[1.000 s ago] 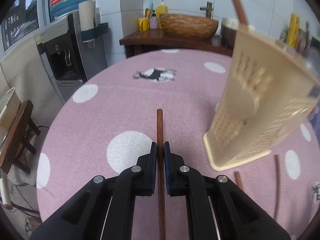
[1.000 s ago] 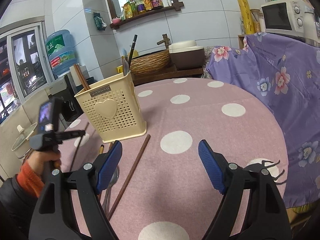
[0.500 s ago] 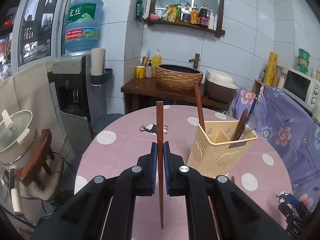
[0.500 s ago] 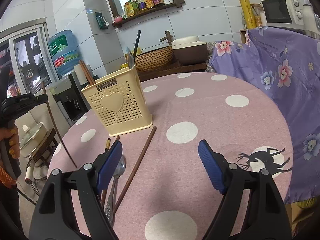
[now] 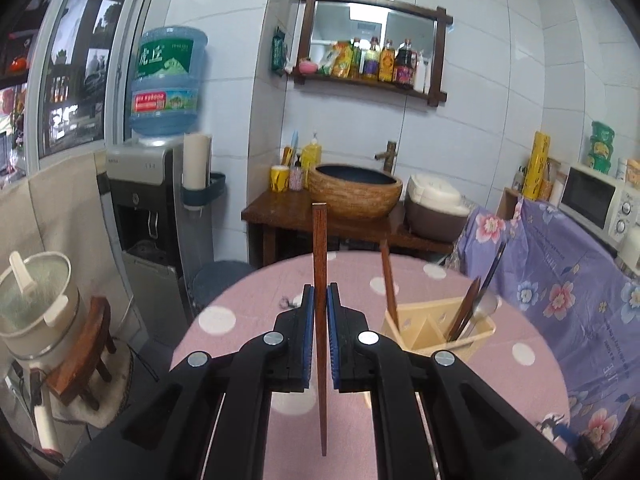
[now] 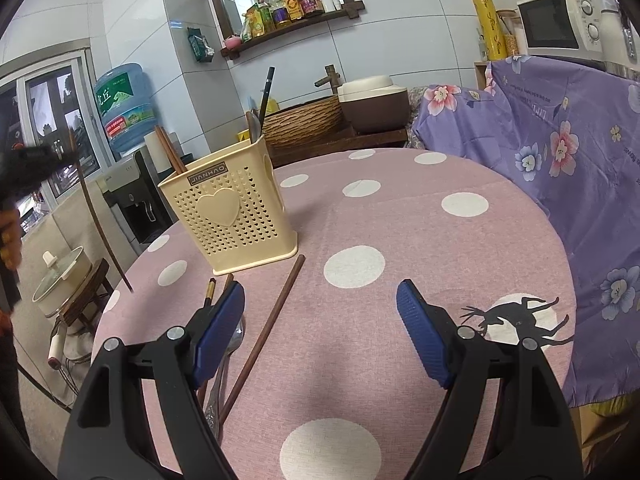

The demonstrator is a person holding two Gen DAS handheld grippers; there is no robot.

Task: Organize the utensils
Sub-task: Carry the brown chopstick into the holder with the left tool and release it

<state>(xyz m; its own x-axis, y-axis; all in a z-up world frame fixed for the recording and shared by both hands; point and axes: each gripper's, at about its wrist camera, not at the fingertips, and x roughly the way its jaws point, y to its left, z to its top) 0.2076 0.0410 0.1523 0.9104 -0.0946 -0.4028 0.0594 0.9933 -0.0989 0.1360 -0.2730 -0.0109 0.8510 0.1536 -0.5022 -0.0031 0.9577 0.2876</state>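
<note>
**Colleague:** Which step are you on?

**Me:** Carrying one piece to the utensil holder (image 6: 232,216). My left hand-held gripper (image 5: 319,312) is clamped on a dark wooden chopstick (image 5: 319,320), pinched near its middle so it stands almost upright between the blue pads, blunt end up, thin tip down. It hangs in the air, clear of the table (image 6: 400,240), off to the left of the holder and above its rim.

**Colleague:** And the other side?

**Me:** The right hand-held gripper (image 6: 320,336) has its jaws spread wide with nothing between them. It hovers low over the pink dotted cloth, on the near side of the holder.

**Colleague:** What does the next move ask of you?

**Me:** I judge I need to bring the stick over the holder's left compartment, where one matching chopstick (image 5: 388,284) already leans, line the thin tip up with that opening, lower it past the rim, and only then let go. The dividers make each slot narrow, so a tilted approach could catch an edge.

**Colleague:** How does the holder look?

**Me:** Cream plastic, perforated, with a raised heart on the front, standing upright on the table. Its right compartment already holds a spoon (image 5: 482,310) and some dark handles.

**Colleague:** What is left?

**Me:** Just in front of the holder lie a loose chopstick (image 6: 264,336), a metal spoon (image 6: 224,364) and what looks like another stick, partly hidden behind my right jaw.
</note>
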